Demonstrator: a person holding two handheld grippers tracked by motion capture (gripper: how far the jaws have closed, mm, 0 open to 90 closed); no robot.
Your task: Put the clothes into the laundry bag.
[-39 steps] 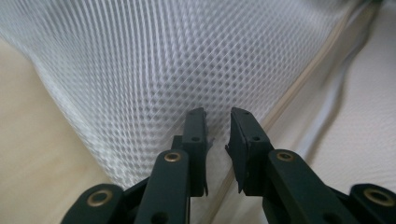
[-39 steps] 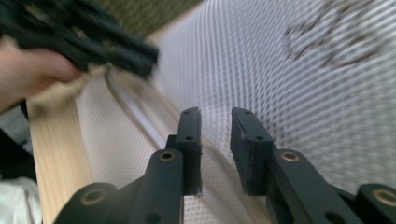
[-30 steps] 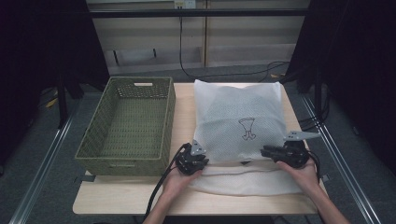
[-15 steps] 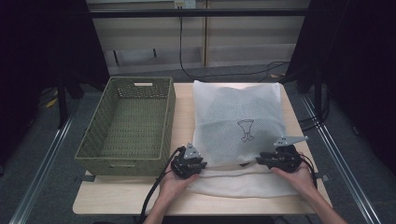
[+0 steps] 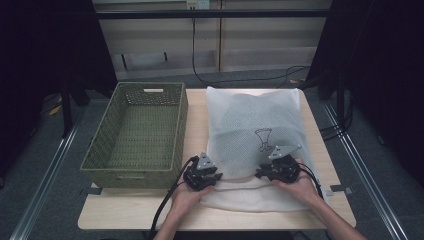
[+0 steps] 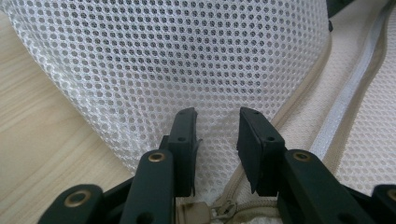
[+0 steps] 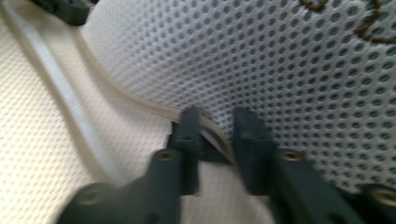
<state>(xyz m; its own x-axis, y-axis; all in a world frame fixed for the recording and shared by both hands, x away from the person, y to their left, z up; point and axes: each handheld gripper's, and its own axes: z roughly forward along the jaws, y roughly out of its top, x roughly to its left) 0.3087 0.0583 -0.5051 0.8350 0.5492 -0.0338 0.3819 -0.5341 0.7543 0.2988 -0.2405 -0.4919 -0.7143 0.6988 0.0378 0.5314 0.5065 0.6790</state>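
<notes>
White mesh laundry bag (image 5: 252, 135), one only, is lying on the surface (image 5: 195, 107) beside one green basket (image 5: 137, 137). It is looking soft, light and floppy; the piped edge by the zip offers the firmest hold. Left tool (image 6: 215, 128) is hovering spread; right tool (image 7: 215, 122) is straddling that edge.

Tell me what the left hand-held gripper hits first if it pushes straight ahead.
Probably the white mesh laundry bag: the left hand-held gripper has open jaws pointing right at its mesh, which looks very close.

Left gripper (image 5: 204, 173) and right gripper (image 5: 278, 169), jaws apart.
</notes>
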